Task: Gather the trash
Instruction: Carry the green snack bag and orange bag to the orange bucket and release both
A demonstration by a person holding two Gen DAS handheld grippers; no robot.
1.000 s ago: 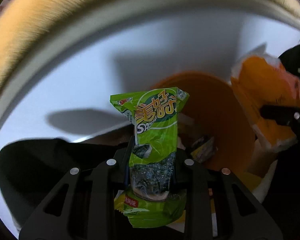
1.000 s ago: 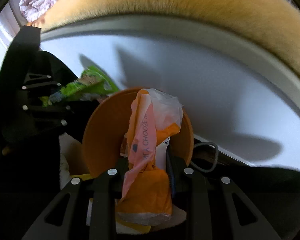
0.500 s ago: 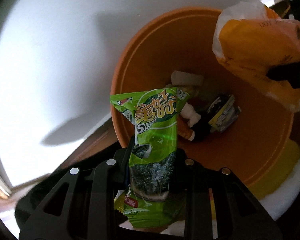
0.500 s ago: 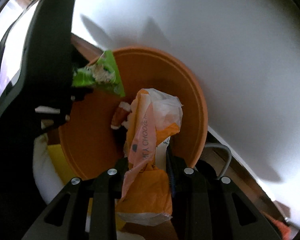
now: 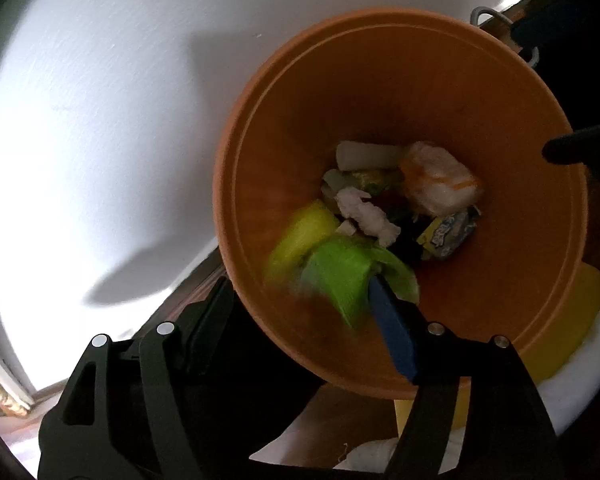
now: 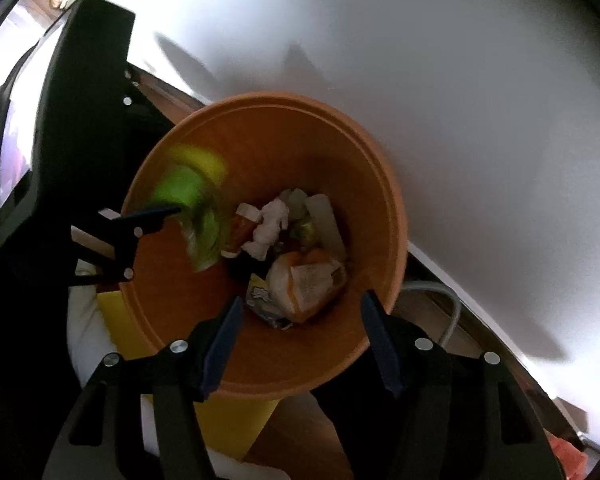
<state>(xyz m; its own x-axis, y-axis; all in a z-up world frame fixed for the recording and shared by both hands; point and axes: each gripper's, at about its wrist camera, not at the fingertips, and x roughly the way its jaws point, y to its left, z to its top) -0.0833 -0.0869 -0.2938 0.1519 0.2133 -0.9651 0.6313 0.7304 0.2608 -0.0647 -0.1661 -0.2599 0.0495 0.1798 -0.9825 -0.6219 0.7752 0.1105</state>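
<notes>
An orange bin (image 5: pixel 260 128) stands below both grippers and also shows in the right wrist view (image 6: pixel 380 184). My left gripper (image 5: pixel 300 300) is open over its near rim; the green snack packet (image 5: pixel 340 276) is blurred, falling inside the bin, also in the right wrist view (image 6: pixel 196 208). My right gripper (image 6: pixel 300 316) is open and empty above the bin. The orange-and-white wrapper (image 6: pixel 308 280) lies on the trash at the bottom, also in the left wrist view (image 5: pixel 436 184). Crumpled white paper (image 5: pixel 364 212) and a yellow-blue packet (image 5: pixel 448 236) lie among it.
A white wall (image 5: pixel 100 120) rises behind the bin. A yellow sheet (image 6: pixel 228 420) and white cloth (image 5: pixel 580 380) lie under the bin. A grey cable (image 6: pixel 448 304) runs on the brown floor at the right. The other gripper's black body (image 6: pixel 80 160) is at left.
Both grippers opened. The green packet left the left gripper and is falling into the bin. The orange-and-white wrapper dropped from the right gripper onto the trash.
</notes>
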